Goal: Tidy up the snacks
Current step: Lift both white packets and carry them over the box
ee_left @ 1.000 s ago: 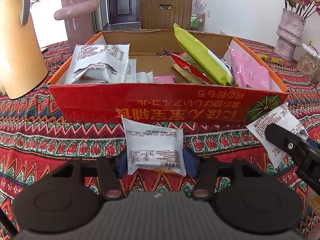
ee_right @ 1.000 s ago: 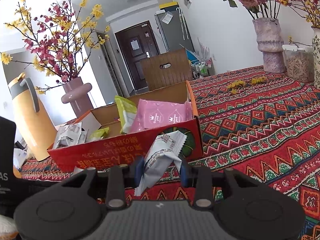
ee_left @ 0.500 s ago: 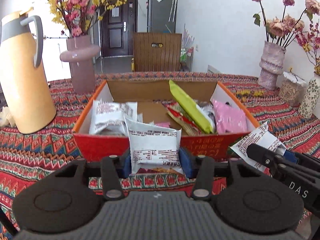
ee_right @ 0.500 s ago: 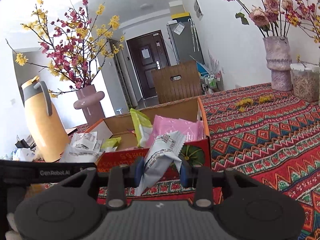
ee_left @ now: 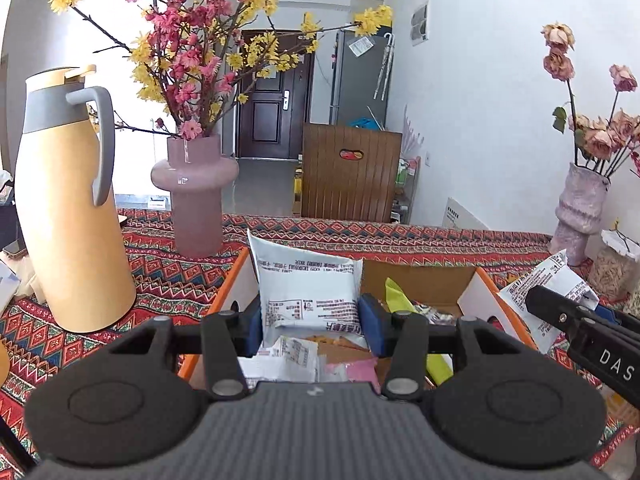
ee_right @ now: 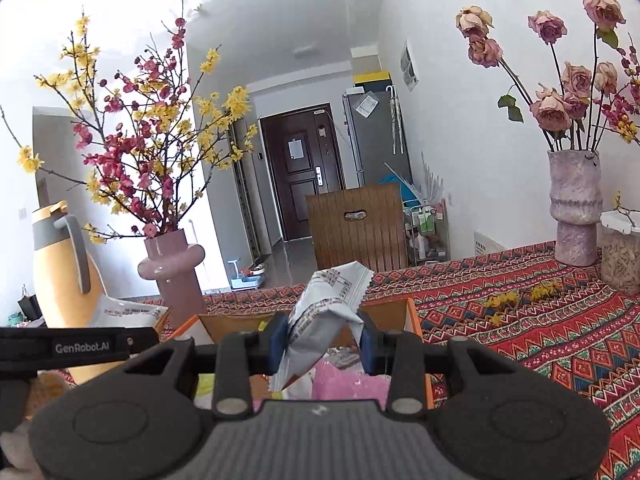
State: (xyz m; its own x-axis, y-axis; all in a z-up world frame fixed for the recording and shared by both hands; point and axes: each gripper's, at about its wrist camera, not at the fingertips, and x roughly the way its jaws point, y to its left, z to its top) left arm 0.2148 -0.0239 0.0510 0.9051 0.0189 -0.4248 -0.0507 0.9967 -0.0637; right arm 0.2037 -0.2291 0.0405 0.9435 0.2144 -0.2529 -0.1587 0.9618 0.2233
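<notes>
Left gripper (ee_left: 311,322) clamps a white snack packet (ee_left: 307,285) upright between its pads, the open snack box (ee_left: 476,300) right below. Right gripper (ee_right: 322,342) pinches a crumpled white packet (ee_right: 326,312) above the same box (ee_right: 412,316).

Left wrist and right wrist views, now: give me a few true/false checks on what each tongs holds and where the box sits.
1. The left tongs grip a white snack packet. True.
2. The right tongs are empty. False: they are shut on a crumpled white packet.
3. The cardboard box already has snacks in it. True: a green packet and pink packets lie inside.
4. The yellow thermos jug stands inside the box. False: it stands on the patterned tablecloth, left of the box.
5. Both held packets are above the box. True.
</notes>
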